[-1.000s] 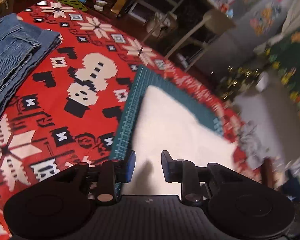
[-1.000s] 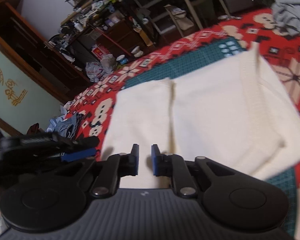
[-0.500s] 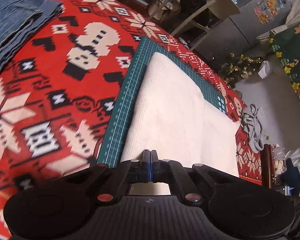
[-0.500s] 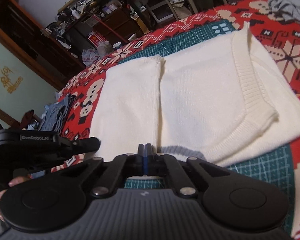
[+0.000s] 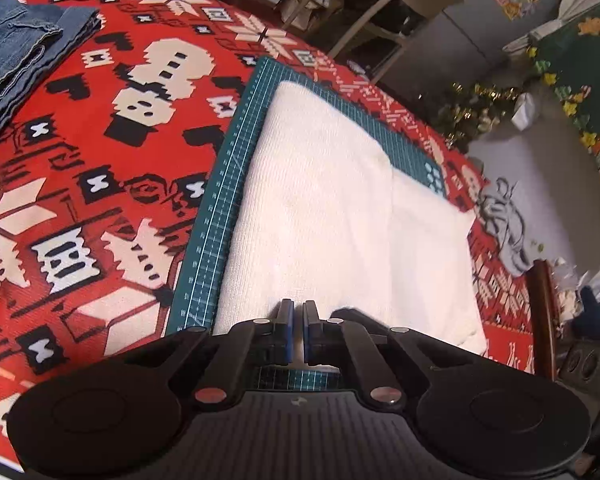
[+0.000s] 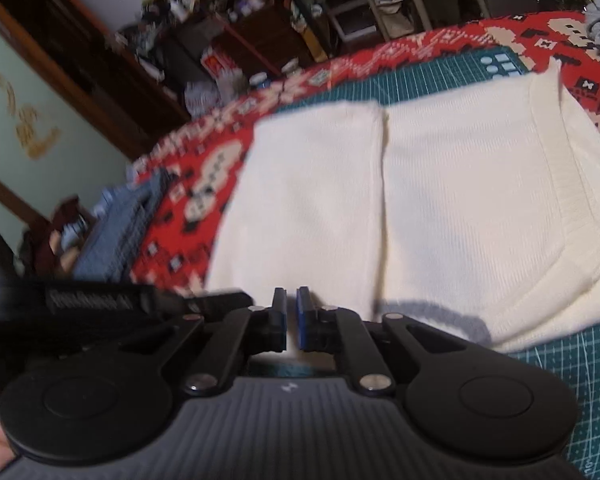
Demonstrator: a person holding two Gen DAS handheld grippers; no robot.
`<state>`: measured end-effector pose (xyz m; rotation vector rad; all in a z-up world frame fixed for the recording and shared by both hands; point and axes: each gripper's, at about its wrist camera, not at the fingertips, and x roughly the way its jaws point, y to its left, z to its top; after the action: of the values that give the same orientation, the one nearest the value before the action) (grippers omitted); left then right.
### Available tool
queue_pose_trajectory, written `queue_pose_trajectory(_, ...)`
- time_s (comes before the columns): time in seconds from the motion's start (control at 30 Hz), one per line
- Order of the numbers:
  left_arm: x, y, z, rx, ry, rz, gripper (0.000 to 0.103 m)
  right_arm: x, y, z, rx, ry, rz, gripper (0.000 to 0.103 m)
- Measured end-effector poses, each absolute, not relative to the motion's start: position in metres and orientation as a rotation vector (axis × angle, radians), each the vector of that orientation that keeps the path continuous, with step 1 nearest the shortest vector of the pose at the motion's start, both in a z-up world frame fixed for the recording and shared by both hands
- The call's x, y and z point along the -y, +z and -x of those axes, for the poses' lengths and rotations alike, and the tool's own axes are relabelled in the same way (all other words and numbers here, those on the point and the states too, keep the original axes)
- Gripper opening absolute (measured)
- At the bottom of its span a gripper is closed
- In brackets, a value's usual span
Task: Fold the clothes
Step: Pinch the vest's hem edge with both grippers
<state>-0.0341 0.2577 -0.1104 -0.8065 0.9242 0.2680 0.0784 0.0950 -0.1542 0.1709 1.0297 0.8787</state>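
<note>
The supporting surface is covered by a red patterned cloth (image 5: 100,152) with white and black snowflake and block motifs. A green cutting mat (image 5: 220,216) with a printed grid lies flat on the cloth. A folded white sweater (image 5: 332,208) lies on the mat, its left edge just inside the mat's ruled border; in the right wrist view its ribbed hem (image 6: 572,184) runs along the right side and part of it extends past the mat onto the cloth. Folded blue jeans (image 5: 16,52) lie on the cloth, well apart from the mat. A crumpled grey garment (image 5: 504,220) lies at the cloth's far edge.
</note>
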Motion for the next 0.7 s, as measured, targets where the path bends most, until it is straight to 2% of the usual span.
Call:
queue_pose_trajectory(0.17,-0.255,-0.109,0.038,-0.963,0.262,0.812,0.005,-0.076,-0.151,-0.068,-1.066,0.868,-0.162,0.002)
queue_pose_trajectory(0.2,-0.253,-0.105,0.039,-0.951,0.258,0.798,0.005,-0.072,-0.148,-0.067,-1.058,0.865,-0.170,0.008)
queue_pose_trajectory(0.37,-0.258,-0.087,0.030,-0.838,0.229,0.773,0.005,-0.077,-0.127,-0.072,-0.967,0.874,-0.203,0.008)
queue_pose_trajectory(0.7,-0.284,-0.113,-0.021,-0.840,0.233,0.790,0.003,-0.129,-0.137,-0.115,-0.964,0.850,-0.200,0.008)
